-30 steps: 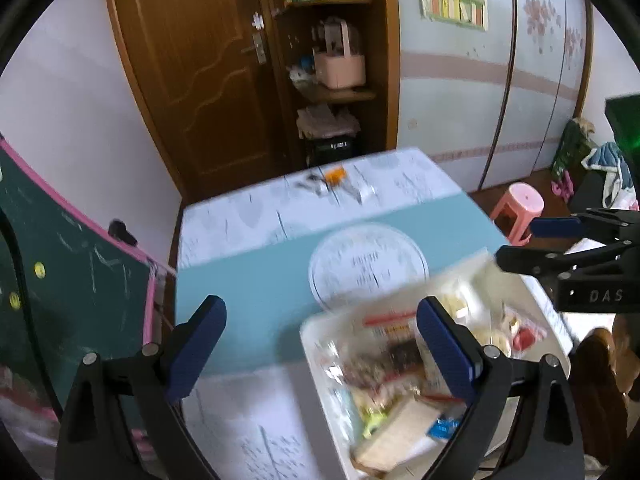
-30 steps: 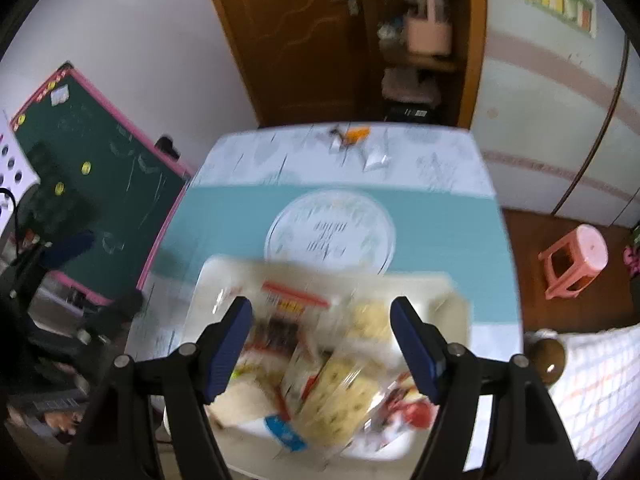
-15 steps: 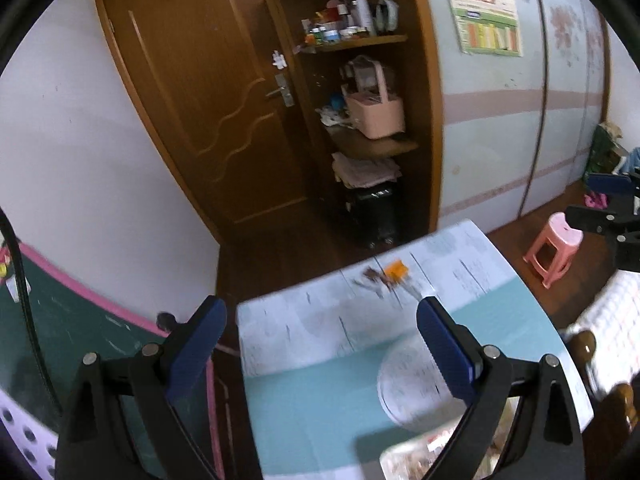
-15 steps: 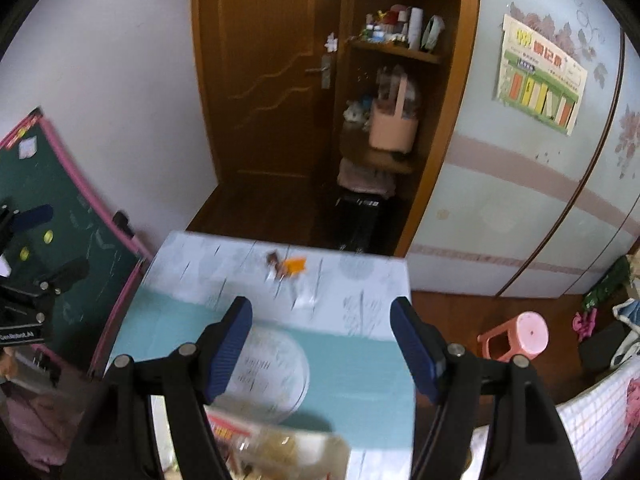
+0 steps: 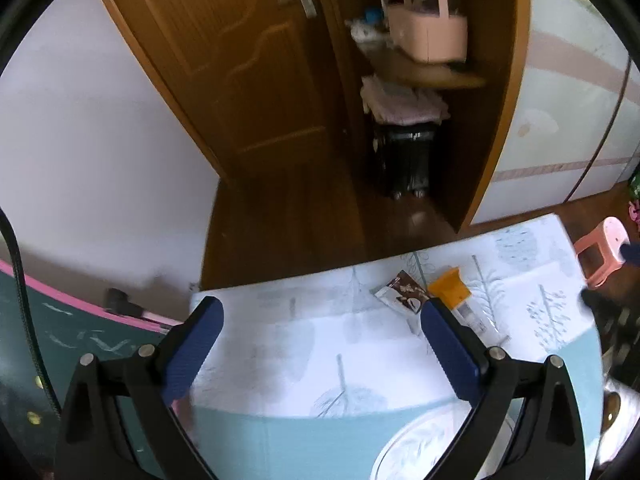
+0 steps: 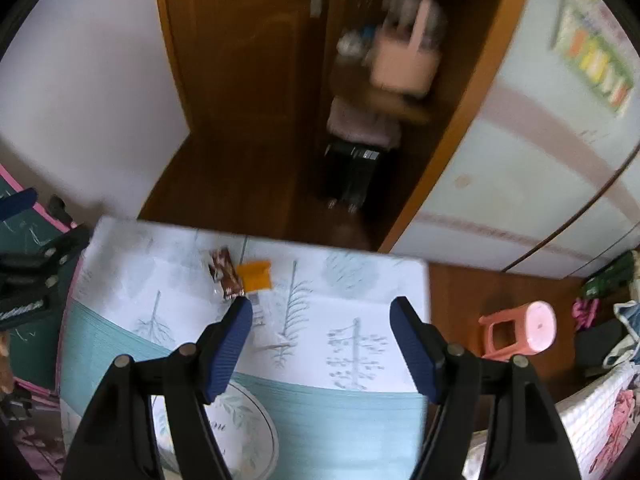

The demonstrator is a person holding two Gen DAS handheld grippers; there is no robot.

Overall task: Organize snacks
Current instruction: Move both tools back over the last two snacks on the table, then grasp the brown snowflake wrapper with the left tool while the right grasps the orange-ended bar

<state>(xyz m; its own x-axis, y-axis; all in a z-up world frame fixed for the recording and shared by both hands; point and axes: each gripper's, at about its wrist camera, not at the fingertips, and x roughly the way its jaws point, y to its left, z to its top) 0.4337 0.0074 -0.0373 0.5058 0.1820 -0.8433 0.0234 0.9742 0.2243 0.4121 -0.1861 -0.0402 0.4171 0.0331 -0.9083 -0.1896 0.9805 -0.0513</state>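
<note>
The left gripper [image 5: 320,340] is seen with its blue-padded jaws spread wide and nothing between them; the right gripper [image 6: 320,340] is likewise spread and empty. Both are tilted down over the far part of a table covered by a white cloth printed with grey trees [image 5: 328,344].

Just beyond the tip of the left gripper's right-hand finger, a brown and white foil snack packet [image 5: 402,296] is lying flat, with an orange snack sachet [image 5: 450,286] touching or nearly touching it on the right. In the right wrist view the same two, brown packet [image 6: 225,274] and orange sachet [image 6: 256,276], are found just past its left-hand finger. The pair therefore sits between the two grippers, and neither can be judged clearly nearer. The brown packet's long axis runs diagonally, roughly toward the table's far edge.

That far edge lies close behind the packets, with wooden floor [image 5: 288,224] below, so little room is left for pushing them away. Open cloth is available nearer the grippers and to either side. A pink plastic stool [image 6: 524,330] stands well apart, off the table.
</note>
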